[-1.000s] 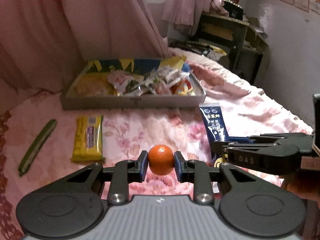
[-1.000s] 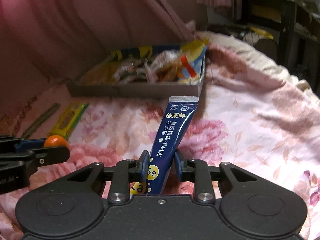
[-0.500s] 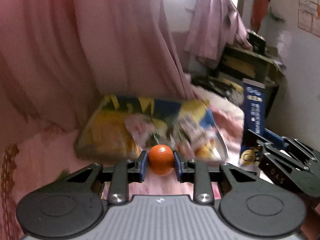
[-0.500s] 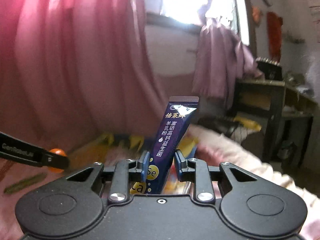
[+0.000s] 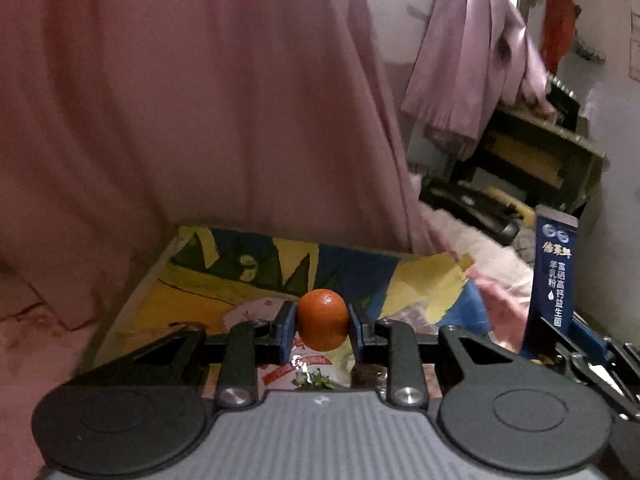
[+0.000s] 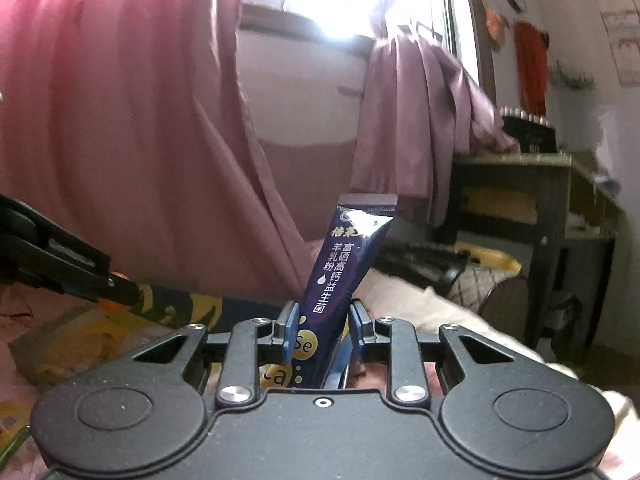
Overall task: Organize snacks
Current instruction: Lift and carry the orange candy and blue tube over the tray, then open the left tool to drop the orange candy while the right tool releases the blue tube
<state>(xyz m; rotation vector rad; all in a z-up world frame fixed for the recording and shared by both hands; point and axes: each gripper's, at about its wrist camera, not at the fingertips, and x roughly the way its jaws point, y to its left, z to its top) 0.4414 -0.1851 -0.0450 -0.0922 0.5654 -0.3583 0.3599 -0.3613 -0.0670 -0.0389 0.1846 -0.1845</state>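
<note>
My left gripper (image 5: 322, 330) is shut on a small orange mandarin (image 5: 322, 319) and holds it in the air over the snack box (image 5: 132, 300), a shallow cardboard tray with a yellow and blue lining and several snack packets inside. My right gripper (image 6: 323, 336) is shut on a dark blue stick sachet (image 6: 344, 276) with white Chinese print, which stands upright between the pads. That sachet also shows at the right in the left wrist view (image 5: 554, 276). In the right wrist view the left gripper's finger (image 6: 80, 276) reaches in from the left.
A pink curtain (image 5: 200, 100) hangs right behind the box. A dark desk (image 6: 540, 200) stands at the right by the window, with pink cloth draped over it. The pink floral bedspread (image 5: 24, 328) lies under the box.
Both grippers have risen from the bedspread and moved forward over the box, each still holding its item. The yellow packet and green stick on the bed have dropped out of view.
</note>
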